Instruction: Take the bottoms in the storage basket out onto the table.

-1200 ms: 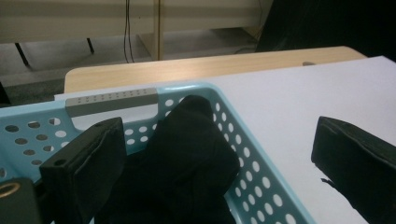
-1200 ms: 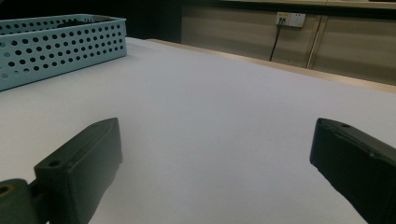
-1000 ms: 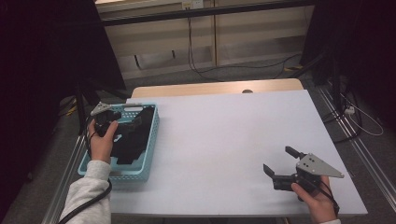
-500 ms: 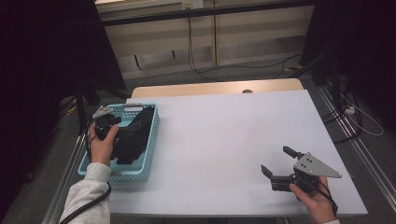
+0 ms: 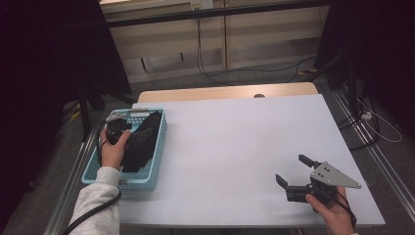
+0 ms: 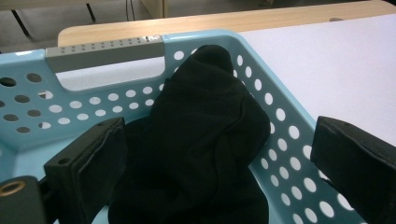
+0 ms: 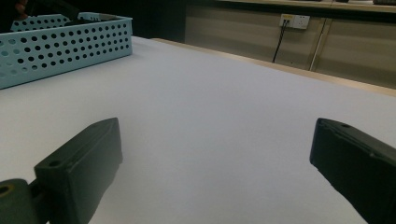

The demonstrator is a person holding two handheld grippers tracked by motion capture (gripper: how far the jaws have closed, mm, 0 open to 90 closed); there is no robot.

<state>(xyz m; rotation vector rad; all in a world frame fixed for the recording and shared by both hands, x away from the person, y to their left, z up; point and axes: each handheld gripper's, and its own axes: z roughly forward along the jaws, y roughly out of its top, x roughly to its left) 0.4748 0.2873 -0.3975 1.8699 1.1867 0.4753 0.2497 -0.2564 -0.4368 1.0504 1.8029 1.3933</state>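
The left tongs [image 6: 205, 154] hang spread wide over the black cloth [image 6: 201, 140] in the blue basket [image 6: 280, 116] — poised to pinch it — while the right tongs [image 5: 293, 177], also wide open and empty, wait on the near right tabletop [image 5: 235, 147].

- The left tool [image 5: 119, 128] is hanging over the far left part of the perforated light-blue plastic basket [image 5: 153, 164], held in the person's left hand [image 5: 113, 149].
- A crumpled black cloth [image 5: 142, 142] is lying inside that basket.
- The right tool [image 5: 296, 179], jaws spread apart, is sitting at the near right of the white worktop [image 5: 235, 147].
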